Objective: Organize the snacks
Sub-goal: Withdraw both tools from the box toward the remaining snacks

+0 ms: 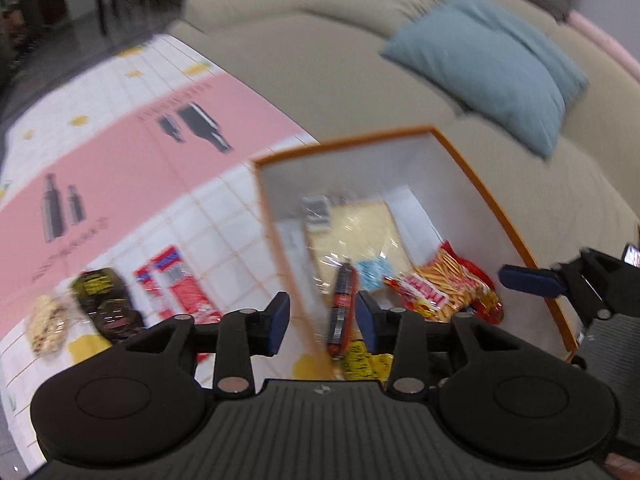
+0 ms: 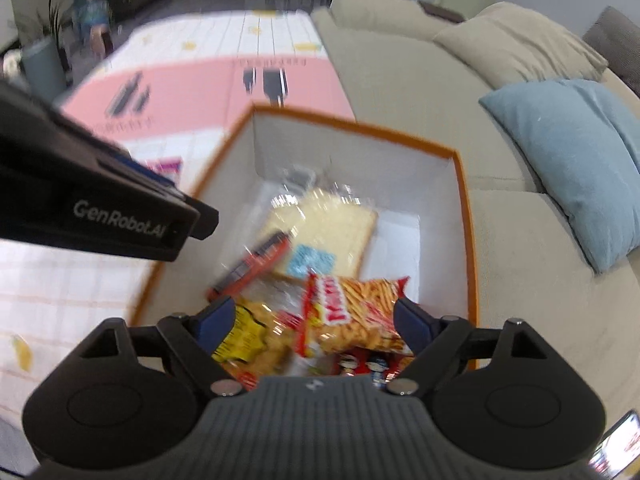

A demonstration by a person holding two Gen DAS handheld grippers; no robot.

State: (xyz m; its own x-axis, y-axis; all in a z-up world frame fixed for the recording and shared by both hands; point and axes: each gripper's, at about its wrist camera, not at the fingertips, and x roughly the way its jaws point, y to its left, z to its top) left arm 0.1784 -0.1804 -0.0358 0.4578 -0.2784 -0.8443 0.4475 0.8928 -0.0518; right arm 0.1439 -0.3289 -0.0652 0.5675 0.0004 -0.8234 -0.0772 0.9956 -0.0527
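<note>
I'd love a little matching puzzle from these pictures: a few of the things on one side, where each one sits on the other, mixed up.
Things:
1. bread slice
2. cushion
3. black snack packet
4. chip bag

Places:
a. on the sofa
b. on the tablecloth, outside the box
c. flat at the far end of the box
d. in the box, nearest the right gripper

Pairs: 1-c, 2-a, 3-b, 4-d

An orange-rimmed white box [image 2: 464,216] is sitting open, holding wrapped bread [image 2: 324,220] flat on its floor, a red sausage stick [image 2: 256,264] lying tilted across it, and a crumpled fries bag [image 2: 360,312] nearer. Outside, a dark packet [image 1: 106,304] and red packets [image 1: 176,284] are lying on the cloth.
</note>
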